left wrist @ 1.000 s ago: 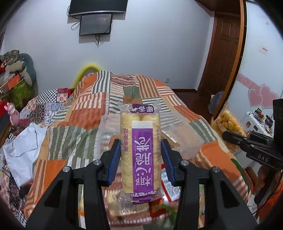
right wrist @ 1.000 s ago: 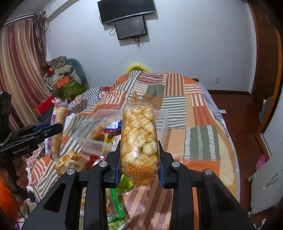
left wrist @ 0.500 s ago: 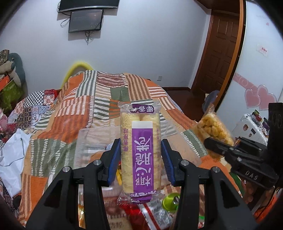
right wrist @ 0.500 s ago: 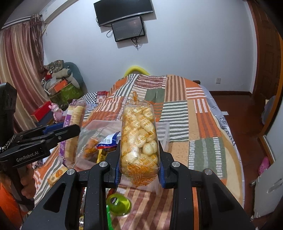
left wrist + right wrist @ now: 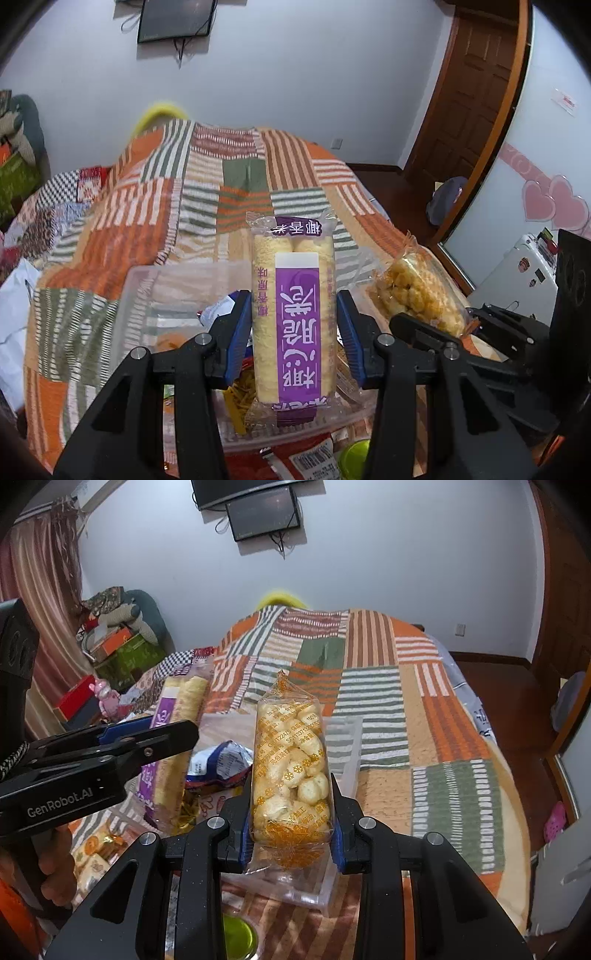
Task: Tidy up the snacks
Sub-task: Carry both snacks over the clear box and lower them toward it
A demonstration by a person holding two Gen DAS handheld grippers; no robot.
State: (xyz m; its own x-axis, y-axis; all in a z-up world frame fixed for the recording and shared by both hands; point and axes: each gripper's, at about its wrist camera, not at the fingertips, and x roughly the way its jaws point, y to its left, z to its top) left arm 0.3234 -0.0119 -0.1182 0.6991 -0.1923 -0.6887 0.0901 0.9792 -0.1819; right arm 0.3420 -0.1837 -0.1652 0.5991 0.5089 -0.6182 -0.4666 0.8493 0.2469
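My left gripper [image 5: 294, 325] is shut on a long clear pack of pale rice rolls with a purple label [image 5: 297, 295], held upright over the near part of a clear plastic bin [image 5: 147, 291] on the bed. My right gripper [image 5: 291, 827] is shut on a clear bag of small yellow puffs [image 5: 290, 764], over the same clear bin [image 5: 351, 753]. In the right wrist view the left gripper [image 5: 155, 738] and its purple pack [image 5: 173, 738] hang at the left, close beside the bag. The puff bag [image 5: 417, 295] shows at the right of the left wrist view.
The bin holds a blue-and-white packet [image 5: 221, 760] and other wrapped snacks. More packets [image 5: 96, 853] and a green lid [image 5: 236, 934] lie on the striped patchwork bedspread [image 5: 424, 775] in front of the bin. A hand [image 5: 55, 878] grips the left tool. Wall and door stand beyond.
Both grippers have moved forward and down towards the clear bin and closer to each other. Each keeps its pack. The bin now lies right under both packs.
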